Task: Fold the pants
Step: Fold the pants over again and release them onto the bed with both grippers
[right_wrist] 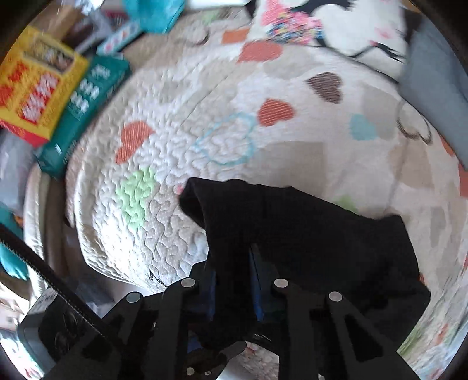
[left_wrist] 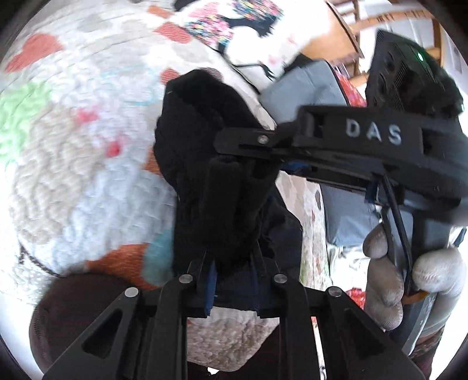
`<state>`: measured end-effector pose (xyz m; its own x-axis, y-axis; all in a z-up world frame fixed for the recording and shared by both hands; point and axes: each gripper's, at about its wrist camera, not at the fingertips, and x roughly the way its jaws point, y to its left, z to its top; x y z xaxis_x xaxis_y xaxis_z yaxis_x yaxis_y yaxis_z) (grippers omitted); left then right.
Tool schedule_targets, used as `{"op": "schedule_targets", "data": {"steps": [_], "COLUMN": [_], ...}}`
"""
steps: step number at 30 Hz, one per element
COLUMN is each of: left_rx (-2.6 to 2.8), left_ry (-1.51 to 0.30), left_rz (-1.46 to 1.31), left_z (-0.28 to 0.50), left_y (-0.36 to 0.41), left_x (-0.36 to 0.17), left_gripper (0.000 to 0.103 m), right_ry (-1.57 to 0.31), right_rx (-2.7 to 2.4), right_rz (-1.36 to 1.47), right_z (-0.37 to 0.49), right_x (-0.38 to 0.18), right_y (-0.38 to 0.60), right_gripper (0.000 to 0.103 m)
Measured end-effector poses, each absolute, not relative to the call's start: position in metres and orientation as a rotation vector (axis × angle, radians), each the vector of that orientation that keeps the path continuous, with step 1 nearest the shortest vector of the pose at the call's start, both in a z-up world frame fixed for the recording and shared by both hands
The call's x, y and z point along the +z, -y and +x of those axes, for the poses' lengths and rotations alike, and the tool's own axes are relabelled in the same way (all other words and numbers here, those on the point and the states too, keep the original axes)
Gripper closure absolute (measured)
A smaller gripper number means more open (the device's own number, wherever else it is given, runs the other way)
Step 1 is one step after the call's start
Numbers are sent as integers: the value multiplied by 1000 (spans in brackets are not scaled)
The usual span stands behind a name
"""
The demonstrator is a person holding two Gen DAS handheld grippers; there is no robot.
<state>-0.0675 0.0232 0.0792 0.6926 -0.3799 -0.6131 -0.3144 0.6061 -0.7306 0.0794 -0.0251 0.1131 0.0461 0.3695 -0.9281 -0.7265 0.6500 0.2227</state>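
**Both grippers pinching the pants, cloth bunched between them**

Your left gripper [left_wrist: 232, 263] has its jaws closed down to a narrow gap with a thick wad of the black pants [left_wrist: 204, 163] clamped between the blue pads. Your right gripper [right_wrist: 232, 271] is the same: jaws nearly together, black cloth pinched and spilling out ahead and to the right. In the left wrist view the right gripper's body crosses just in front of the left one, its jaws biting the same bundle close to your own grip, with your gloved right hand [left_wrist: 409, 277] on its handle.

The pants hang lifted off the quilted bedspread [right_wrist: 228, 96], gathered in rolls, not flat; one rounded end droops toward the green heart patch.

What could go wrong from here:

- The two grips sit very near each other, so pulling apart quickly could slip cloth out of one pair of jaws, since each holds several layers of unknown depth.
- Dark folds hide where the waistband and the legs lie. I cannot tell which part each gripper has, so a fold made now may come out crooked.
- Both views are blurred, suggesting fast motion; laying down at this speed would likely leave wrinkles trapped underneath.
- The boxes [right_wrist: 52, 96] at the bed's edge and the printed pillow [right_wrist: 336, 26] stand near enough to be swept by swinging cloth.
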Motion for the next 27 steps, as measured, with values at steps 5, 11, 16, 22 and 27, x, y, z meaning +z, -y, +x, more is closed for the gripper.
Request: {"op": "schedule_targets", "data": {"steps": [5, 11, 16, 22, 27], "left_rx": [-95, -161, -219, -289, -406], "left_ry": [-889, -970, -1022, -1060, -1043], "left_rz": [-838, -717, -622, -563, -581], "left_z": [-41, -7, 11, 25, -1], "left_y": [25, 87, 131, 162, 161], "left_x": [90, 88, 78, 80, 102], "left_gripper": [84, 84, 84, 84, 81], "right_ry": [-1241, -1233, -1255, -1270, -1282], "right_rx": [848, 783, 718, 606, 485], "right_rz": [-150, 58, 209, 300, 330], "right_z": [104, 129, 144, 154, 165], "right_x": [122, 112, 87, 53, 30], "right_y": [102, 189, 255, 307, 340], "right_gripper": [85, 85, 85, 89, 88]}}
